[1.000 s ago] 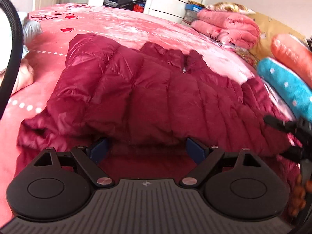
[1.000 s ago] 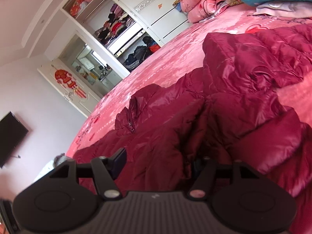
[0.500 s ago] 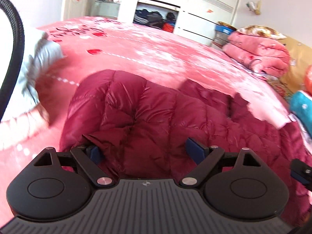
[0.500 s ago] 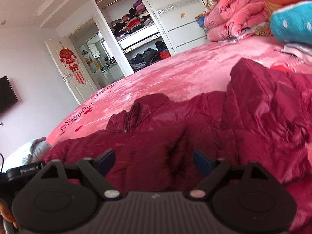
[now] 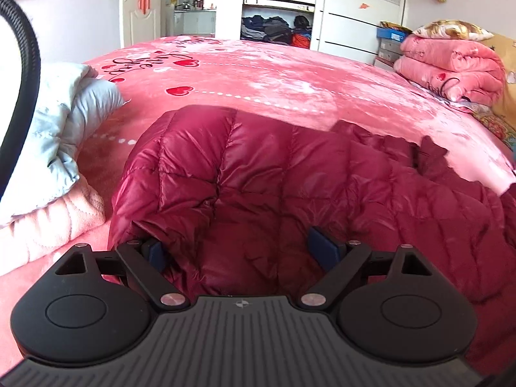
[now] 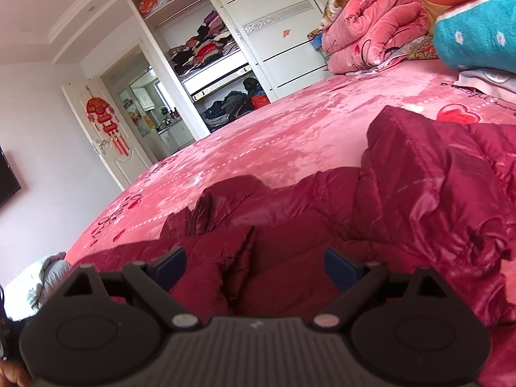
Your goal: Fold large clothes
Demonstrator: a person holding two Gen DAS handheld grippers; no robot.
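A dark red quilted down jacket (image 5: 290, 187) lies spread across the pink bed cover (image 5: 274, 77). My left gripper (image 5: 238, 251) sits low over the jacket's near left end. Its jaws stand wide, a bulge of fabric lies between them, and a fold hides part of the left pad (image 5: 156, 253). In the right wrist view the jacket (image 6: 419, 193) is bunched, with its collar and zip towards the middle. My right gripper (image 6: 254, 264) hovers at the jacket's near edge with its jaws opening. A loose fold lies between them and neither pad presses on it.
A pale grey-blue padded garment (image 5: 58, 135) lies at the bed's left edge, with a black cable (image 5: 22, 64) in front of it. A folded pink blanket (image 6: 371, 25) and a teal pillow (image 6: 477, 32) are stacked at the head. An open wardrobe (image 5: 277, 16) stands beyond the bed.
My right gripper's jaws have spread wide, off the fold they were around, and its view has rolled closer to level. My left gripper has swung towards the jacket's left end.
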